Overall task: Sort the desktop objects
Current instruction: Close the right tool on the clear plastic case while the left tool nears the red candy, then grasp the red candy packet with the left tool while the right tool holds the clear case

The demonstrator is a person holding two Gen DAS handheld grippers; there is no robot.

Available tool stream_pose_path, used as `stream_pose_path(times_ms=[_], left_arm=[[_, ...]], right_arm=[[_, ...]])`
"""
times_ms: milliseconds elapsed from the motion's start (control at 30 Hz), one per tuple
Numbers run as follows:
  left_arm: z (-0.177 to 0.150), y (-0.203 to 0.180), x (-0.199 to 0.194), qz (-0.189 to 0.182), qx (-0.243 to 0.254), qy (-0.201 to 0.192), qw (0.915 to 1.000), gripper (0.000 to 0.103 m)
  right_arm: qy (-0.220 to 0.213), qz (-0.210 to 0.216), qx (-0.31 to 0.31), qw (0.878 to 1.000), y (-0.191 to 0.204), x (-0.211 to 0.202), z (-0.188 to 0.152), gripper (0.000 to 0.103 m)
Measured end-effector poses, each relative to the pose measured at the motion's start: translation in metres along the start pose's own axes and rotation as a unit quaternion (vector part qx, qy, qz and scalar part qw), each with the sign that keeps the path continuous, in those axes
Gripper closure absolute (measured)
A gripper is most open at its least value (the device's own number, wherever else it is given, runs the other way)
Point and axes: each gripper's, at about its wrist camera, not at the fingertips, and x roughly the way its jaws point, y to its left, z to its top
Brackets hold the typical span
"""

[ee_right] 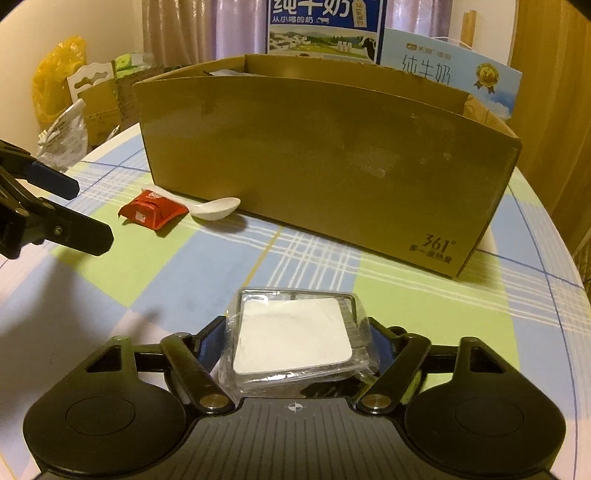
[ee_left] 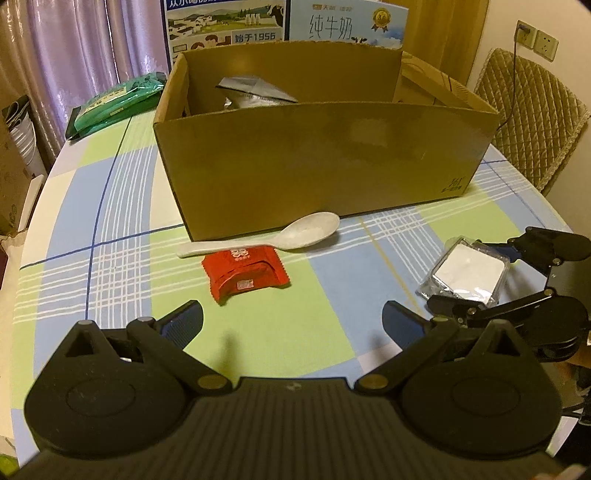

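Note:
My right gripper (ee_right: 295, 334) is shut on a clear-wrapped white square packet (ee_right: 291, 339), low over the checked tablecloth in front of the cardboard box (ee_right: 332, 158). In the left wrist view the same packet (ee_left: 465, 273) sits between the right gripper's fingers (ee_left: 461, 308) at the right. My left gripper (ee_left: 291, 321) stands open and holds nothing, a short way in front of a red snack packet (ee_left: 245, 275). A white spoon (ee_left: 266, 236) lies just behind that packet, against the box's front wall (ee_left: 321, 162). A silver bag (ee_left: 255, 92) lies inside the box.
A green packet (ee_left: 118, 99) lies at the table's back left. Milk cartons (ee_left: 288, 18) stand behind the box. A quilted chair (ee_left: 532, 110) is past the table's right edge. Cardboard boxes and a yellow bag (ee_right: 55, 77) crowd the floor at the left.

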Motion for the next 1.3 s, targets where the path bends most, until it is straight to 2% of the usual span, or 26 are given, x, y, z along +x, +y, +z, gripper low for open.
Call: stream_pose_path(times_ms=[133,467,500,567,733,800,900,1133,1200,1300], left_arm=[[-0.002,0.004,0.002,0.003,-0.007,0.001,1.0000,0.002],[0.010,0.027,0.025,0.027,-0.052,-0.010,0.9982,0.003],[0.012,0.028,0.028,0.024,-0.056,-0.010,0.9981,0.005],[0.017,0.032,0.040,0.017,-0.065,-0.002,0.9977,0.018],[0.019,0.034,0.067,0.028,-0.064,0.025,0.9972,0.023],[0.019,0.035,0.072,0.031,-0.064,0.021,0.9973,0.024],[0.022,0.038,0.074,0.027,-0.073,0.013,0.9969,0.029],[0.018,0.029,0.068,0.044,-0.051,0.009,0.9977,0.054],[0.015,0.025,0.059,0.049,-0.048,0.001,0.9976,0.066],[0.006,0.018,0.046,0.039,-0.040,0.014,0.9983,0.066]], right_arm=[[0.001,-0.005,-0.003,1.000,0.004,-0.001,0.002,0.038],[-0.028,0.009,0.026,0.999,0.007,-0.013,0.015,0.039],[-0.030,0.009,0.028,0.999,0.007,-0.013,0.016,0.039],[-0.028,0.009,0.033,0.999,0.006,-0.012,0.018,0.039],[-0.022,0.009,0.045,0.999,0.002,-0.006,0.022,0.039],[-0.021,0.012,0.046,0.999,0.003,-0.004,0.022,0.039],[-0.019,0.015,0.045,0.999,0.004,-0.002,0.023,0.039],[-0.021,0.011,0.048,0.999,0.005,-0.001,0.022,0.039],[-0.023,0.009,0.052,0.998,0.005,-0.004,0.022,0.039],[-0.024,0.008,0.056,0.998,0.003,-0.011,0.021,0.039]])
